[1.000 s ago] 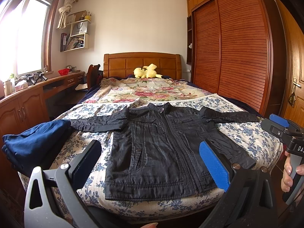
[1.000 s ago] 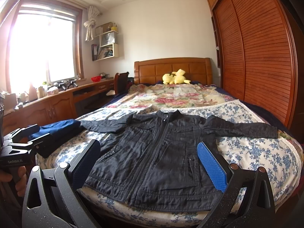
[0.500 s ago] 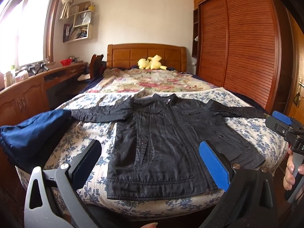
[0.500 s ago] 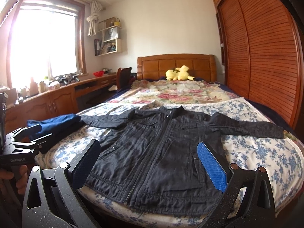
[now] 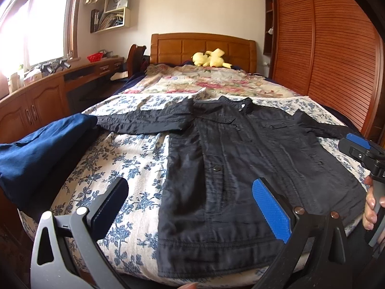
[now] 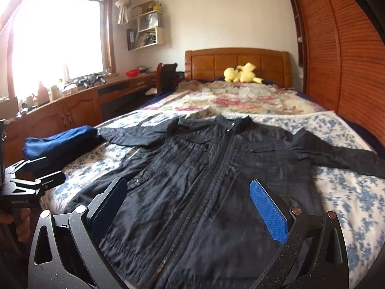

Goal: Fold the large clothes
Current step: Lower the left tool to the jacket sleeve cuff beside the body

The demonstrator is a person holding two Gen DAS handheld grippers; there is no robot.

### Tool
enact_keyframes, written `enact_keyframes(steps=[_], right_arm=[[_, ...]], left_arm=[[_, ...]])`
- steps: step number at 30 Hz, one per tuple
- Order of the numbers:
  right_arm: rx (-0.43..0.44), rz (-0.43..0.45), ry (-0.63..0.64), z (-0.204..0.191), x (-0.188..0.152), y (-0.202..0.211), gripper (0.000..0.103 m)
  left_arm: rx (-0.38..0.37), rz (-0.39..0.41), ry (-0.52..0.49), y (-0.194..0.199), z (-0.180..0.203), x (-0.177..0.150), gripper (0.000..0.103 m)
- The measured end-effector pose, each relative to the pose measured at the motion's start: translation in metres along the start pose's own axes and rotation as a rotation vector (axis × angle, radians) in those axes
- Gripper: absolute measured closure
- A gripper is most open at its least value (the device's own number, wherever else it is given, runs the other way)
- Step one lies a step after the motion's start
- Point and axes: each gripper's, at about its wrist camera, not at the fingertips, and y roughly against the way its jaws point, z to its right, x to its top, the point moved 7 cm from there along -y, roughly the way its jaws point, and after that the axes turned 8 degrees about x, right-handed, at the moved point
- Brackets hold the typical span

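Observation:
A black zip-up jacket point(image 5: 243, 168) point(image 6: 216, 192) lies flat, front side up, on the floral bedspread point(image 5: 134, 163), both sleeves spread sideways and collar toward the headboard. My left gripper point(image 5: 190, 202) hovers open above the jacket's hem at its left half, nothing between its fingers. My right gripper point(image 6: 190, 202) stands open over the lower front near the zipper, also empty. The right gripper point(image 5: 361, 149) shows at the right edge of the left wrist view, held by a hand. The left gripper point(image 6: 36, 175) shows at the left edge of the right wrist view.
A folded dark blue garment point(image 5: 41, 149) lies at the bed's left edge by the left sleeve. A yellow plush toy point(image 5: 211, 57) sits against the wooden headboard. A wooden desk point(image 5: 48, 89) runs along the left, and a slatted wardrobe point(image 5: 336, 55) stands on the right.
Both grippers have moved forward and lower toward the jacket's hem, so the jacket fills more of each view. Both stay open and the jacket has not moved.

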Motion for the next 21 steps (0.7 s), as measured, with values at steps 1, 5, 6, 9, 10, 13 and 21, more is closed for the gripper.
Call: enact_keyframes(steps=[1, 5, 6, 9, 10, 13, 21], right_arm=[[0.008, -0.008, -0.004, 0.002, 0.001, -0.010, 0.000], [0.028, -0.024, -0.003, 0.004, 0.004, -0.039, 0.000], [0.032, -0.027, 0.000, 0.004, 0.005, -0.047, 0.000], [0.048, -0.048, 0.007, 0.003, 0.007, -0.076, 0.000], [0.063, -0.053, 0.001, 0.002, 0.009, -0.089, 0.000], [0.088, -0.050, 0.019, -0.005, 0.019, -0.116, 0.000], [0.122, -0.143, 0.063, -0.011, 0.003, -0.196, 0.000]], left_arm=[[0.001, -0.005, 0.004, -0.004, -0.003, 0.000, 0.000], [0.020, -0.018, 0.001, -0.020, -0.016, 0.003, 0.000], [0.027, -0.023, 0.000, -0.024, -0.020, 0.004, 0.000], [0.060, -0.040, -0.003, -0.038, -0.031, 0.005, 0.000], [0.065, -0.045, 0.000, -0.042, -0.036, 0.005, 0.000], [0.074, -0.075, 0.009, -0.056, -0.045, 0.007, 0.000], [0.115, -0.131, -0.023, -0.093, -0.063, 0.009, 0.000]])
